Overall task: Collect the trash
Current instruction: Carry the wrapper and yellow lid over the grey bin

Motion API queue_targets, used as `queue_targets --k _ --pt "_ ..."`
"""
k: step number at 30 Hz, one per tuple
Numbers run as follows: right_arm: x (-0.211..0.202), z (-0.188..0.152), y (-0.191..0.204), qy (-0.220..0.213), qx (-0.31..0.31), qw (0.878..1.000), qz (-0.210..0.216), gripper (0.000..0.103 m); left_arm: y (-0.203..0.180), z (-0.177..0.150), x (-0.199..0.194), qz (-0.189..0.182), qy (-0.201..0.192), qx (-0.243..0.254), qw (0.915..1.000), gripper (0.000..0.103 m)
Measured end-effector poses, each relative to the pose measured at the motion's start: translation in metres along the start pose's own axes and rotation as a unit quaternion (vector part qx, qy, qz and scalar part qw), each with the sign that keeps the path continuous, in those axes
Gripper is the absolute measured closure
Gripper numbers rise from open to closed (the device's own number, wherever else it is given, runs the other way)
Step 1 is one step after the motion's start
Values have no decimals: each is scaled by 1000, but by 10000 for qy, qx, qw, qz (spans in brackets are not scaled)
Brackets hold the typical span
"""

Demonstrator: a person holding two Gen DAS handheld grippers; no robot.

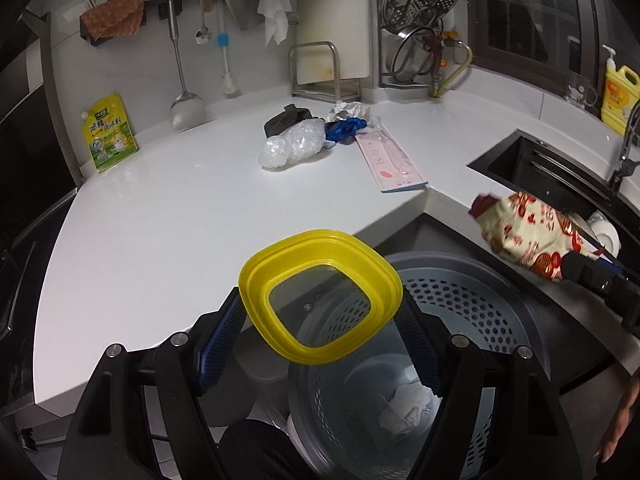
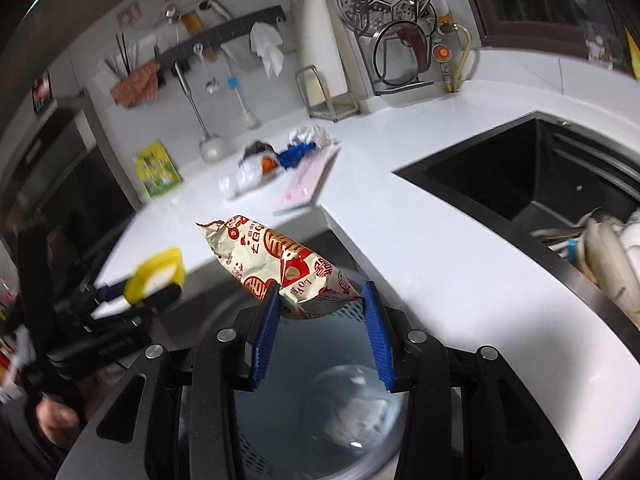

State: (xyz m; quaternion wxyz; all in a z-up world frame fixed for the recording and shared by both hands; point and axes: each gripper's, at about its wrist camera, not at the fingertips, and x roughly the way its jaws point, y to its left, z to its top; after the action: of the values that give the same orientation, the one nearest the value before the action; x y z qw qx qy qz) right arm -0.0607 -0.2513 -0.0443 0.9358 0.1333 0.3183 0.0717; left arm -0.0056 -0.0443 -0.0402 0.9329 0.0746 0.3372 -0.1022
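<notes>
The white worktop [image 1: 160, 216] wraps round a corner; the perforated grey bin [image 1: 460, 320] stands on the floor in front of that corner and serves as the landmark here.

Beyond the bin, on the worktop, lies a trash pile [image 1: 308, 136]: clear crumpled plastic, a blue wrapper, foil and a flat pink package. Crumpled white paper already lies at the bin's bottom.

Directly above the bin's near rim, the left gripper [image 1: 320, 312] holds a yellow-rimmed tub [image 1: 320, 292]. Its jaws are set wide, pressing on opposite sides of the rim. The tub appears to be light, semi-rigid plastic, likely slippery; the rim is the firm place to take hold. Its open mouth tilts toward the camera.

Above the bin's right side, the right gripper [image 2: 320, 304] pinches a snack wrapper [image 2: 280, 264] at one end, jaws narrow. The wrapper looks light, soft and crinkly; any pinch should hold. Its long axis runs from the jaws up and away toward the worktop.
</notes>
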Motion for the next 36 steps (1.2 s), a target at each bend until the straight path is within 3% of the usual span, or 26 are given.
queue_targets --k 13,36 --pt "-5 -46 7 380 26 9991 -195 63 -1 -32 -1 -161 208 68 9996 30" --pt "14 -62 21 715 20 9969 -320 62 12 -50 11 -217 484 -28 9986 30"
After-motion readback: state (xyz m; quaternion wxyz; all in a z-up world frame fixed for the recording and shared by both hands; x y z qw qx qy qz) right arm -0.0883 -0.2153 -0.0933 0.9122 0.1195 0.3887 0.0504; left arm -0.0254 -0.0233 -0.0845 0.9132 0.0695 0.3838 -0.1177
